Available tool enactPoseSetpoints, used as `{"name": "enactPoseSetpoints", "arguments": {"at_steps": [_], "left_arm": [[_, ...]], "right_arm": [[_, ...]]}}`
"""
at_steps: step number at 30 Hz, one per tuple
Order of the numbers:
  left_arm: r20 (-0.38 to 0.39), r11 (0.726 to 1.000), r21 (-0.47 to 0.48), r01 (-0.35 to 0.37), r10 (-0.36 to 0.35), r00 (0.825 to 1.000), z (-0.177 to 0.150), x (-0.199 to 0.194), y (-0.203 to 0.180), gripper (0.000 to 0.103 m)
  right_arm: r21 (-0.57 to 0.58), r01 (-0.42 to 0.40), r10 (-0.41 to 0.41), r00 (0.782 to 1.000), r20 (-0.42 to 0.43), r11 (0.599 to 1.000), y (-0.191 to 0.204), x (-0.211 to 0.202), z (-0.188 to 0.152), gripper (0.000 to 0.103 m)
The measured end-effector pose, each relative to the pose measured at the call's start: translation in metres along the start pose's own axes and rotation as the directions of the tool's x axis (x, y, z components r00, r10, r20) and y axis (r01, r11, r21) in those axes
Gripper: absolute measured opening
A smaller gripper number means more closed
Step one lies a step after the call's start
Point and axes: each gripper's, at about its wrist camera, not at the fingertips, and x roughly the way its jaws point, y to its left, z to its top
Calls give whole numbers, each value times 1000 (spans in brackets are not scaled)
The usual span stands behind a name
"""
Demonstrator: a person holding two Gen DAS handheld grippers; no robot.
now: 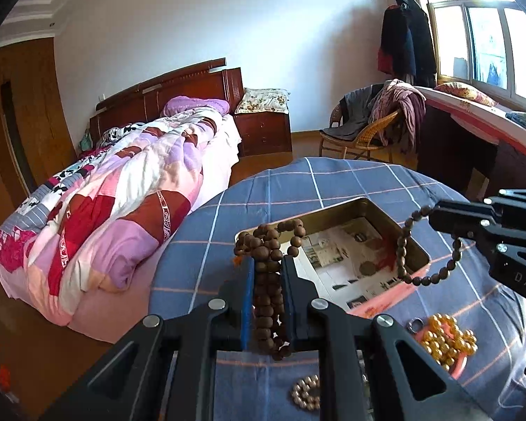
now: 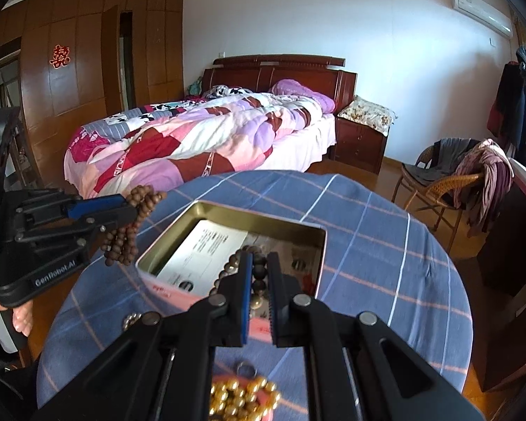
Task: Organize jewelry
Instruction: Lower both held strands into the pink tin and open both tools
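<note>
- Jewelry was mid-sorting: the left hand-held gripper (image 1: 268,273) was clamped on a bunched brown bead necklace (image 1: 266,245) above the tin (image 1: 417,249) edge.
- Right hand-held gripper (image 2: 257,280) pinched a dark bead bracelet (image 1: 403,245) over the tin.
- Next, I judged, each should lower and release inside.
- Both pointed forward over the table (image 2: 368,217).

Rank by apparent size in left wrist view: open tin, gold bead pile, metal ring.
1. Open tin
2. Gold bead pile, nearer the camera yet looks smaller
3. Metal ring
</note>
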Motion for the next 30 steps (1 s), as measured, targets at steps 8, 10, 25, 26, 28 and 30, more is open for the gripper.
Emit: {"name": "enactPoseSetpoints", "arguments": {"at_steps": [8,10,25,26,28,30], "left_arm": [[-31,999,26,-29,30,999,8,27,-1,15],[-38,999,32,-34,36,999,10,33,0,15],[-102,994,87,-73,81,991,16,82,-4,15],[-105,994,86,-74,83,991,16,84,-5,15],[-115,993,90,-71,81,990,15,88,-6,15],[-119,993,92,-71,81,990,15,91,-7,15]], "right_arm": [[-18,30,-31,1000,-7,999,-5,25,11,10],[-15,37,-38,999,-14,999,-8,33,14,10],[21,59,-57,994,-95,998,-25,78,13,10],[23,60,-57,993,-101,998,-25,80,12,10],[19,64,-61,992,-111,998,-24,83,12,10],[19,69,-67,990,-122,997,-25,87,11,10]]}}
